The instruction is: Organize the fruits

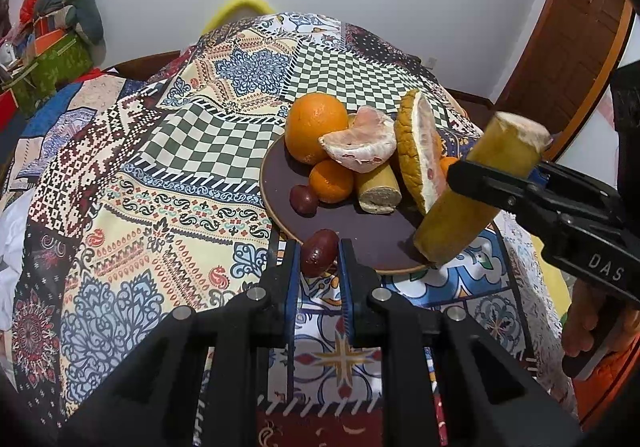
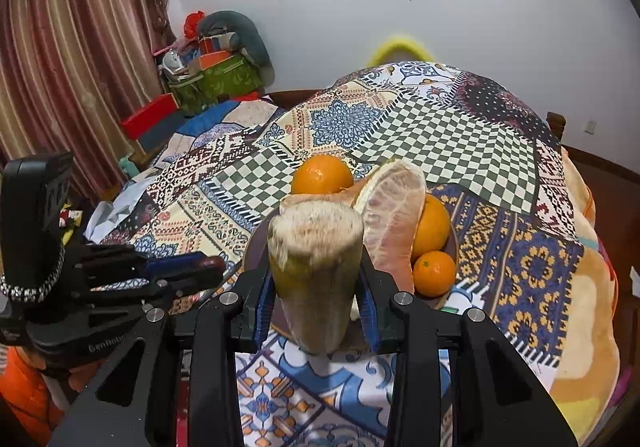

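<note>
My left gripper (image 1: 318,247) is shut on a small dark red fruit (image 1: 318,253), held just above the near rim of a dark round plate (image 1: 360,231). My right gripper (image 1: 496,171) comes in from the right, shut on a yellow sugarcane piece (image 1: 480,191) that tilts with its lower end at the plate's near edge. On the plate lie a big orange (image 1: 316,127), peeled pomelo segments (image 1: 360,143), a pomelo wedge (image 1: 420,151), a tangerine (image 1: 331,181), a second sugarcane piece (image 1: 378,187) and another red fruit (image 1: 304,199). In the right wrist view the sugarcane piece (image 2: 316,267) fills the right gripper (image 2: 316,275).
The plate sits on a patchwork cloth (image 1: 180,167) that covers the table. Boxes and cushions (image 2: 216,63) pile up at the far left by a curtain (image 2: 80,47). A wooden door (image 1: 580,27) stands at the right. A hand (image 1: 584,323) holds the right gripper.
</note>
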The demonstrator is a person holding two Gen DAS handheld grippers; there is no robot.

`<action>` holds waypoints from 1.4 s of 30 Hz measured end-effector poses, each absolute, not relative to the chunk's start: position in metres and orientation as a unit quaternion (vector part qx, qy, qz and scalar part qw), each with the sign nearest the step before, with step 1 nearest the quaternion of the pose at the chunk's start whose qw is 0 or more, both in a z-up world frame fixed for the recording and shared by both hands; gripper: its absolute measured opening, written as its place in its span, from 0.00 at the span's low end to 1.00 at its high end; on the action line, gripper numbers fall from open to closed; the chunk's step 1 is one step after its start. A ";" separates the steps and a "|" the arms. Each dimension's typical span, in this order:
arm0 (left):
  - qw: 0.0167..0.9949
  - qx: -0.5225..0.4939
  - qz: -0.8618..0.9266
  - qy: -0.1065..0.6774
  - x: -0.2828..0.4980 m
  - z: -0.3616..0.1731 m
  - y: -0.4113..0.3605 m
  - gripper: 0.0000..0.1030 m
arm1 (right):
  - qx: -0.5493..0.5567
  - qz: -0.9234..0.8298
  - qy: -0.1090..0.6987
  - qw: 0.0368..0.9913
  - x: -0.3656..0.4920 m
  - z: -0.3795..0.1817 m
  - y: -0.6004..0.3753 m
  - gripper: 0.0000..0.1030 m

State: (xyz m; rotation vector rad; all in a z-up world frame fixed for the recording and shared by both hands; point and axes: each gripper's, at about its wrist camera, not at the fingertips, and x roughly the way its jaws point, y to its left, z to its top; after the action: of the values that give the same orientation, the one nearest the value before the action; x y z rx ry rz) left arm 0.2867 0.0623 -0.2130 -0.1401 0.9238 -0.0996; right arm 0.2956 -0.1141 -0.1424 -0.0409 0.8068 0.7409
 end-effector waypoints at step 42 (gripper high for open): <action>0.943 -0.050 -0.056 0.325 0.234 -0.108 0.038 0.27 | -0.005 0.322 0.278 0.905 0.236 -0.048 -0.163 0.35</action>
State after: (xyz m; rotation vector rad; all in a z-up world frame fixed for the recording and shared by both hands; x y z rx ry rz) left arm 0.2339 0.0378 -0.1080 -0.1020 0.6634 -0.1142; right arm 0.2356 -0.1631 -0.0484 -0.0110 0.5745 0.6657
